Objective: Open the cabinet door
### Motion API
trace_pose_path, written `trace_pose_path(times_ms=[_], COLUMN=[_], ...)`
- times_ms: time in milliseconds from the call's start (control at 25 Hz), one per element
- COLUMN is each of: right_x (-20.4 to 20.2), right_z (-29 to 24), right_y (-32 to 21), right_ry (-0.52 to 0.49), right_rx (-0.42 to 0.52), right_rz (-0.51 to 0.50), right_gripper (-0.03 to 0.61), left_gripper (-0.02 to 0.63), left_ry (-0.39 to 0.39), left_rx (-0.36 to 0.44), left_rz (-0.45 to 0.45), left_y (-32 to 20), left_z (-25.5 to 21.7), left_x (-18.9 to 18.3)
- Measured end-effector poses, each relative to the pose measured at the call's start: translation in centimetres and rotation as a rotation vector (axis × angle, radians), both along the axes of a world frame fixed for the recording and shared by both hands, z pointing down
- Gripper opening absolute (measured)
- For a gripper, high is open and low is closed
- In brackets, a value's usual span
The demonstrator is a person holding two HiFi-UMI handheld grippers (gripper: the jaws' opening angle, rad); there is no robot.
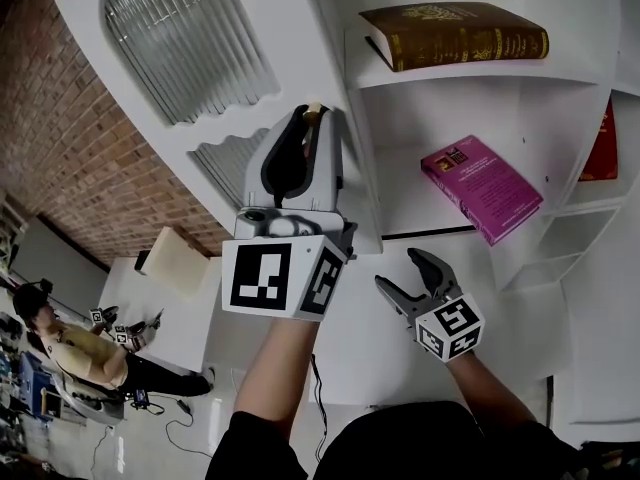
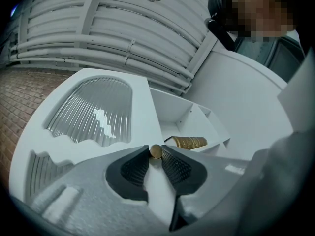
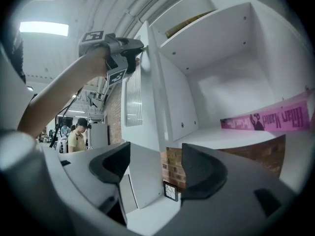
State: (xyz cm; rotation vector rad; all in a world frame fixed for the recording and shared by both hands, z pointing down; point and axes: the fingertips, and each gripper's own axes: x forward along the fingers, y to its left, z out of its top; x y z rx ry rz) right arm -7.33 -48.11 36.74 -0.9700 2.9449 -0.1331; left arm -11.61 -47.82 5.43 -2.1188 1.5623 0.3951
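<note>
Closest to the body, the right gripper (image 1: 400, 271) hangs low in front of the cabinet. Its jaws stand apart with nothing between them, and it touches neither the door nor the shelves.

A little further out and higher, the left gripper (image 2: 155, 157) has its ribbed pads (image 2: 135, 170) pinched on a small brass-coloured knob (image 2: 155, 151). The knob sits on the free edge of the cabinet door (image 1: 300, 28).

The door is white with two ribbed glass panels (image 1: 185, 38) and stands swung well away from the cabinet body, so the inside is exposed.

Behind the door's edge lie the white shelves (image 1: 480, 73):
- On the upper one, a brown book with gilt lettering (image 1: 455, 33) lies flat.
- On the shelf below, a magenta book (image 1: 480, 188) lies flat at an angle.
- At the right margin there is a red object (image 1: 600, 148), probably another book, but it is mostly cut off.

Past the cabinet runs a brick wall (image 1: 70, 138). Well apart from all this, a person in a yellow shirt (image 1: 75, 353) is at a cluttered work area in the background.
</note>
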Motion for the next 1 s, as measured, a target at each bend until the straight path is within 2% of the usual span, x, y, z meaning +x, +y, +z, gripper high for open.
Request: trace_pose_path(times_ms=[240,360,560,800,1000], right_x=[-2.4,-2.9,-3.8,-3.5,-3.4], right_z=[0.6,0.4,0.4,0.4,0.4], right_y=[-1.5,-2.0,-2.5,-3.3,-3.2], right_ry=[0.050,0.039,0.038,0.026,0.017], right_rx=[0.014,0.023,0.025,0.022,0.022], right_rz=[-0.053,-0.077,-0.129,-0.138,-0.157], right_gripper=[0.297,0.237,0.197,0.105,0.094], left_gripper=[0.089,0.089,0.087,0.086,0.083], left_ry=[-0.001,-0.001,0.006,0.007,0.005], left_rx=[-0.011,-0.010,-0.015,-0.027,-0.022], left_rz=[-0.003,-0.022,-0.046,-0.093,-0.128], left_y=[-0.1,0.0,-0.1,-0.4,-0.3], left_z=[0.0,0.0,0.0,0.0,-0.1], left_x=[-0.1,-0.1,0.0,0.0,0.0])
